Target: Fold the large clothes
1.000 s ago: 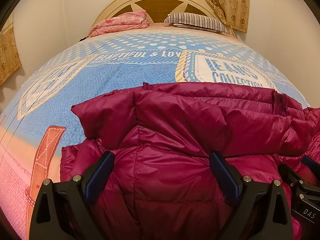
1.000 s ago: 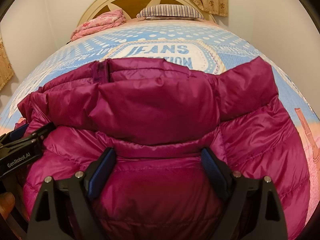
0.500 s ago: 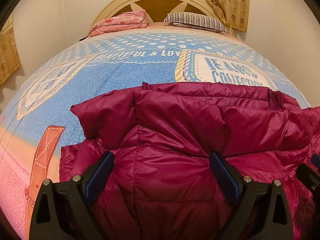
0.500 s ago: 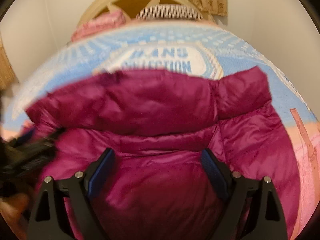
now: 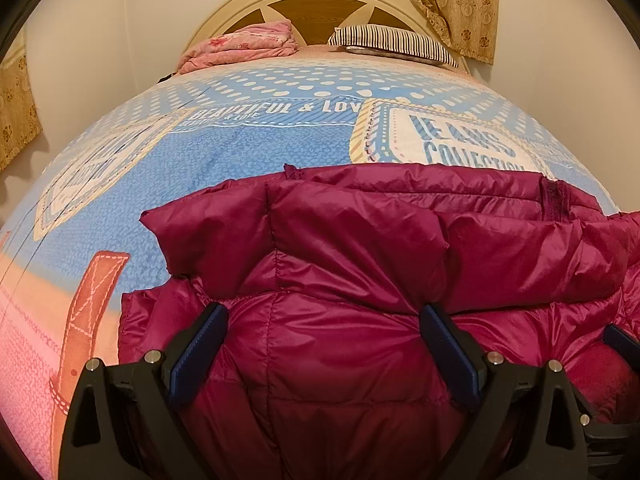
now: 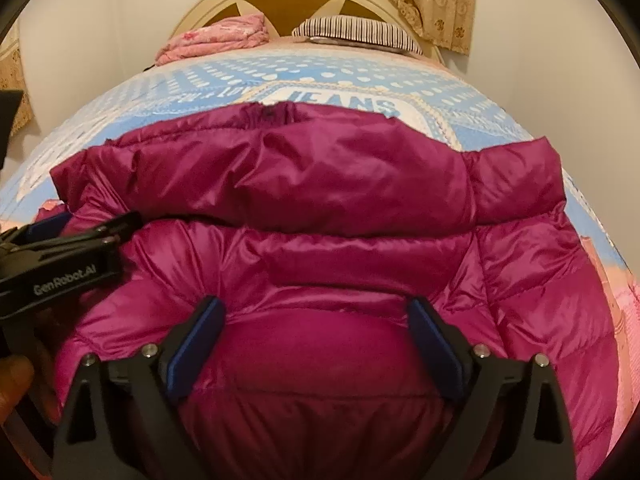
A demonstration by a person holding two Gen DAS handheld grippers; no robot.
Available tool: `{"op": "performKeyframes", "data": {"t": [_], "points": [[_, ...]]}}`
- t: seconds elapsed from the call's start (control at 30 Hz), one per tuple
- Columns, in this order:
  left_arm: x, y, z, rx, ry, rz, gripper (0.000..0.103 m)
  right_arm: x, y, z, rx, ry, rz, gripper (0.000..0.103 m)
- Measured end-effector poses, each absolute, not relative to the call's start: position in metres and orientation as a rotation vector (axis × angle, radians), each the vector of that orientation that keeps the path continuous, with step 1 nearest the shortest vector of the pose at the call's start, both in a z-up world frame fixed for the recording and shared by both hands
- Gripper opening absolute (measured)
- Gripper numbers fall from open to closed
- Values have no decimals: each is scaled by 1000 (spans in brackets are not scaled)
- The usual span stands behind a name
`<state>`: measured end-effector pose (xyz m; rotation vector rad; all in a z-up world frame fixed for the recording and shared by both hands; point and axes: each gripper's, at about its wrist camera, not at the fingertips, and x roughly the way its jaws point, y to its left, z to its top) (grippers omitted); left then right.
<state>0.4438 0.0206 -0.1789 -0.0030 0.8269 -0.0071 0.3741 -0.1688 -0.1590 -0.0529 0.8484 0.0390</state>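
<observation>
Opening right claw [image 6: 316, 344], now shifted rightward

You have one jacket [image 5: 360, 320]; one bed [image 5: 260, 152]; one pillow [image 5: 392, 40]; one pink quilt [image 5: 244, 46]; two claws [image 5: 324, 344] [image 6: 316, 340].

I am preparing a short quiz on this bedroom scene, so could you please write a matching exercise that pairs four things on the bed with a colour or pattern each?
Column one:
1. puffer jacket
2. pillow
3. folded blanket
4. bedspread

Column two:
A. dark and light stripes
B. blue with white dots and lettering
C. magenta
D. pink with a floral print

Pairs: 1-C, 2-A, 3-D, 4-B
</observation>
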Motion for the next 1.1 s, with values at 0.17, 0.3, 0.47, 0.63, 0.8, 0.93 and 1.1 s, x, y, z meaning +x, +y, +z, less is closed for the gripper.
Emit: {"op": "performKeyframes", "data": {"t": [0.17,0.3,0.47,0.63,0.8,0.93,1.1], "points": [[444,21,-179,-4,827,-7,97,367,-171,-150,-41,857,51,96],[444,21,-179,0,825,-7,98,336,-170,-144,-82,795,45,96],[444,21,-178,-3,828,-9,98,333,-164,-157,-139,784,14,100],[419,34,-158,-57,823,-17,98,342,-165,-164,-134,810,9,102],[352,49,-134,14,781,0,98,342,-162,-165,-139,805,1,103],[301,77,-138,-65,805,32,98,340,-161,-165,-135,805,3,103],[261,99,-155,-265,839,1,98,329,-161,-156,-125,805,14,103]]}}
